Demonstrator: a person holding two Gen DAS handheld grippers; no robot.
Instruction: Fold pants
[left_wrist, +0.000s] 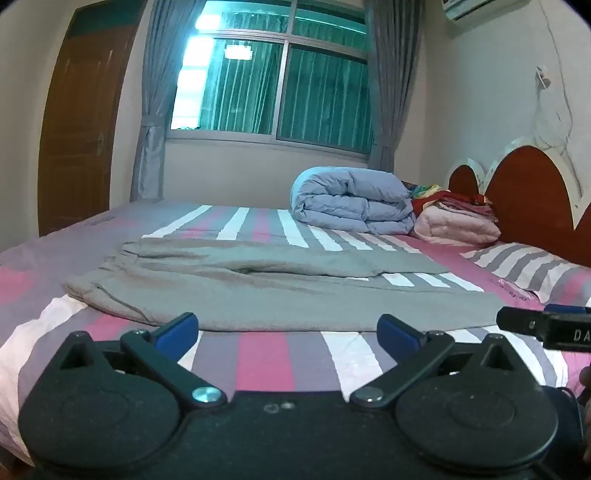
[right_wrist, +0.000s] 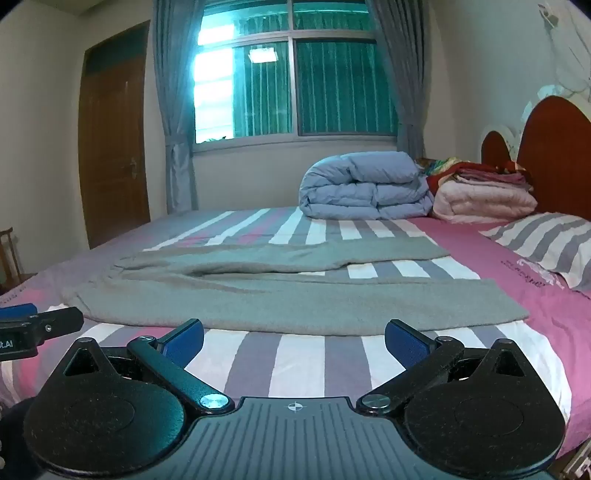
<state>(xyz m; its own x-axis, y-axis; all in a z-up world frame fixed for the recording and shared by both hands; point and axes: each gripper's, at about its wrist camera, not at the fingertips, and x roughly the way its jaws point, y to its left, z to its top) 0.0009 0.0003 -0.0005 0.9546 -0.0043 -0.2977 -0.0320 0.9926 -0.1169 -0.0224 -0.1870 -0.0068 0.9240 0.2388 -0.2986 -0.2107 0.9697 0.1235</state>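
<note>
**Grey pants spread on striped bed, both grippers wide apart**

Left wrist view: the grey pants (left_wrist: 258, 284) lie flat across the striped bed (left_wrist: 266, 362), waistband to the left, legs running right. The left gripper (left_wrist: 288, 330) is held low and level just short of the near hem, its blue-padded fingers (left_wrist: 177, 330) spread wide, holding nothing. The right gripper's tip pokes in at the right edge.

Right wrist view: the pants (right_wrist: 295, 299) fill the middle of the bed (right_wrist: 303, 365). The right gripper (right_wrist: 293, 339) sits level before the hem, fingers spread, nothing between them. A folded blue duvet (right_wrist: 365, 192) rests beyond, by the headboard (right_wrist: 554, 155).
</note>
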